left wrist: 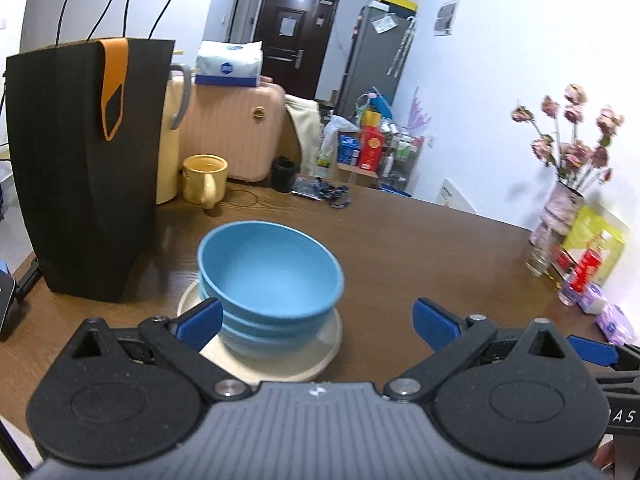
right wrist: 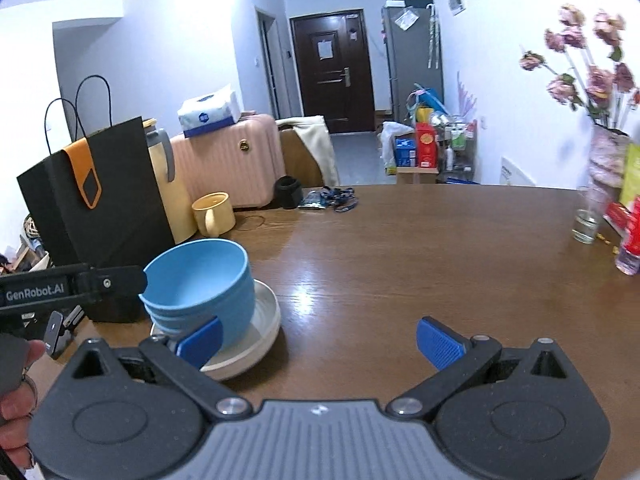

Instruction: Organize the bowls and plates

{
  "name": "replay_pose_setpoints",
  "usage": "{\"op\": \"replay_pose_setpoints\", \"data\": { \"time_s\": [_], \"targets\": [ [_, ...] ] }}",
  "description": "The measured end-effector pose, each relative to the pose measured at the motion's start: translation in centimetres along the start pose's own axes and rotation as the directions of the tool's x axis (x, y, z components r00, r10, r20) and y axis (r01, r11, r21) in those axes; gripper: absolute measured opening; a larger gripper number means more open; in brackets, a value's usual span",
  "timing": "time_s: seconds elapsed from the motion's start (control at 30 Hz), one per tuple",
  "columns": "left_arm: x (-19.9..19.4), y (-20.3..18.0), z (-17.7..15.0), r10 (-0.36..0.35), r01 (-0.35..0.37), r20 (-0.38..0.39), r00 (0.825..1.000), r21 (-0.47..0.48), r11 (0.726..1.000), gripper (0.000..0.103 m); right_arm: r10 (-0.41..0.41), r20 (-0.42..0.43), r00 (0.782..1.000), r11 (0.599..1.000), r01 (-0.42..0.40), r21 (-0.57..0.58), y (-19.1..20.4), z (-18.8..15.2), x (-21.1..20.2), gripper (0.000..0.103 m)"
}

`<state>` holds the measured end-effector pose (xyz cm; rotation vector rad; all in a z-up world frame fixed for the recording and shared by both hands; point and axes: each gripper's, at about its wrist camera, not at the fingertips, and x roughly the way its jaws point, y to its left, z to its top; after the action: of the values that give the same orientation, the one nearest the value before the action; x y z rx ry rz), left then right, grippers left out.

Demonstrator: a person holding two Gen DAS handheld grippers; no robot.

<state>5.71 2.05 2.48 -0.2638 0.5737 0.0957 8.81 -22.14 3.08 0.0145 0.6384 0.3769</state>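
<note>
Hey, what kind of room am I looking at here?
Most likely a lived-in apartment: a wooden dining table holding stacked blue bowls, a pink suitcase beside it, and a refrigerator near the dark entry door.

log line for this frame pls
stage: bowls stacked | blue bowls nested on cream plate | left gripper open, empty | right gripper open, empty | table

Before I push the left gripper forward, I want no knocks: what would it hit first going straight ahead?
Probably the stack of blue bowls on the cream plate. The open left gripper has them just ahead, toward its left finger. Depth is unclear, but nothing nearer shows.
</note>
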Motion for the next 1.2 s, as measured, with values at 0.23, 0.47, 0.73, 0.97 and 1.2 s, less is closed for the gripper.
{"op": "replay_pose_setpoints", "data": {
  "time_s": [0.23,0.47,0.73,0.97,1.2],
  "targets": [
    [-4.0,-2.5,-3.6,-0.004,0.004,-0.009,1.000,0.031,1.000,0.103,-0.021,0.014,1.000,1.000,0.020,0.017,-1.3,-3.2,-5.3,0.103],
    [-7.6,-3.7,-6.7,0.006,-0.005,-0.016,1.000,0.057,0.998,0.103,-0.023,0.022,1.000,0.999,0.022,0.035,-1.6,-6.4,-9.1,0.103],
    [-10.1,-3.9,-8.8,0.010,-0.009,-0.015,1.000,0.072,0.997,0.103,-0.021,0.041,0.999,0.999,0.019,0.042,-1.3,-8.4,-11.9,0.103],
    [-11.2,-3.7,-9.3,0.015,-0.015,-0.003,1.000,0.063,0.998,0.103,-0.010,0.052,0.999,1.000,0.009,0.022,-0.7,-8.9,-13.1,0.103],
    [-11.6,-4.0,-9.2,0.015,-0.015,0.010,1.000,0.072,0.997,0.103,-0.014,0.071,0.997,1.000,0.012,0.020,-0.7,-8.8,-13.6,0.103]
  ]
}}
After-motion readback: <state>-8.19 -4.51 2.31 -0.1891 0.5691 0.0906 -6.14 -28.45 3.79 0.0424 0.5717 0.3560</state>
